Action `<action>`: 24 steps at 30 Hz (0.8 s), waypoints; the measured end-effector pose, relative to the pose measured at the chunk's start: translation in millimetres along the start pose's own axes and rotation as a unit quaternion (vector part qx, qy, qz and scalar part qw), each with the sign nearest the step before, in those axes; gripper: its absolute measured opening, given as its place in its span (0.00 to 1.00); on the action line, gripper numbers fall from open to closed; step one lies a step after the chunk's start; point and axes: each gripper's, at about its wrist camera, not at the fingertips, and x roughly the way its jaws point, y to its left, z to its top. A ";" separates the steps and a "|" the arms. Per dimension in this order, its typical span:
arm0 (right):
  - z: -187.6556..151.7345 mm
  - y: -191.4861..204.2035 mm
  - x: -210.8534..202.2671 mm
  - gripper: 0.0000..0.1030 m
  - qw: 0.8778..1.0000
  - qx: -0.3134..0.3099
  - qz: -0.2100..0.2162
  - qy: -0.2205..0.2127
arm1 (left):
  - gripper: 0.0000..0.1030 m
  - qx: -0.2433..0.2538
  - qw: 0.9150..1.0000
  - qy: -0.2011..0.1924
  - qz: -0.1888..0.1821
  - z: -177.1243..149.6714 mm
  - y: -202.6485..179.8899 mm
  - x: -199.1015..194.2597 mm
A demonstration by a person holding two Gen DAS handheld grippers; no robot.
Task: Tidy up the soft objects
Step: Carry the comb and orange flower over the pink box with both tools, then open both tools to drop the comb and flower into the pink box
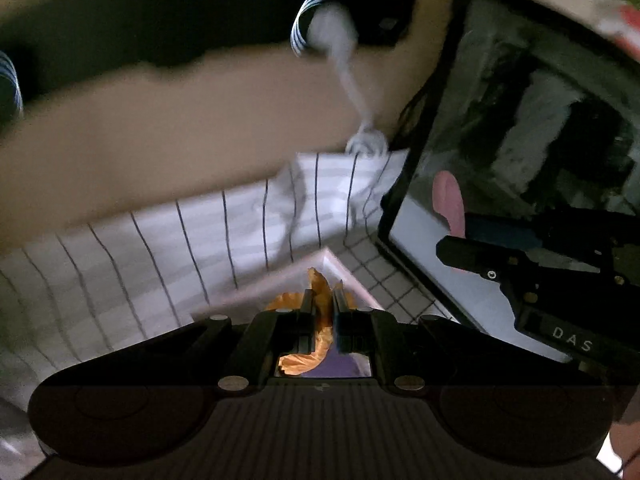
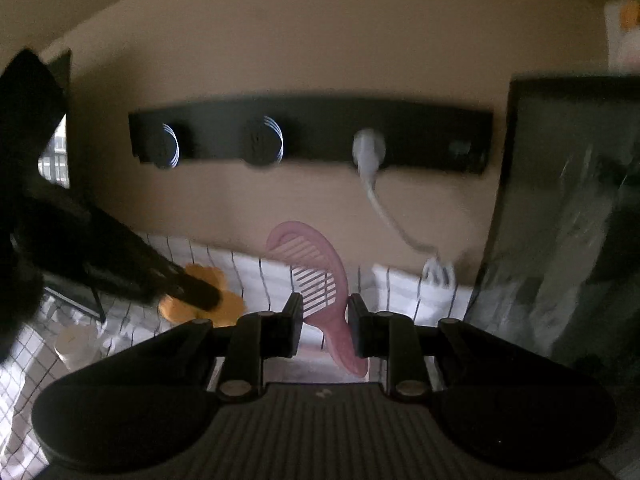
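Note:
My left gripper (image 1: pixel 322 300) is shut on a soft orange flower-shaped piece (image 1: pixel 319 282), which hangs from its fingers above the striped white cloth (image 1: pixel 160 256). The right wrist view shows that same gripper (image 2: pixel 206 298) at the left, with the orange flower (image 2: pixel 224 308) around its tip. My right gripper (image 2: pixel 324 312) is shut on the handle of a pink comb (image 2: pixel 316 256), held up in front of the beige wall. In the left wrist view, the right gripper (image 1: pixel 452 242) and the comb (image 1: pixel 450 200) appear in front of the black-framed mirror (image 1: pixel 432 128).
A black wall rack (image 2: pixel 312 128) with round knobs hangs ahead. A white cable (image 2: pixel 380 208) runs from it down to a coil (image 2: pixel 438 272) on the cloth. A pink-rimmed box (image 1: pixel 340 266) lies below my left gripper. A white cup (image 2: pixel 76 344) stands at lower left.

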 end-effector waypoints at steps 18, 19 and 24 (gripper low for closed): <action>-77.5 -17.1 94.9 0.45 0.979 0.152 0.072 0.118 | 0.18 -0.120 0.990 -0.068 -0.009 -62.9 56.5 49.7; -77.6 -17.0 83.6 0.49 0.979 0.160 0.065 0.107 | 0.18 -0.121 0.989 -0.082 -0.007 -67.5 56.8 43.7; -100.2 -6.1 29.3 0.55 0.982 0.172 0.015 0.075 | 0.18 -0.120 0.984 -0.128 0.005 -106.4 35.8 11.8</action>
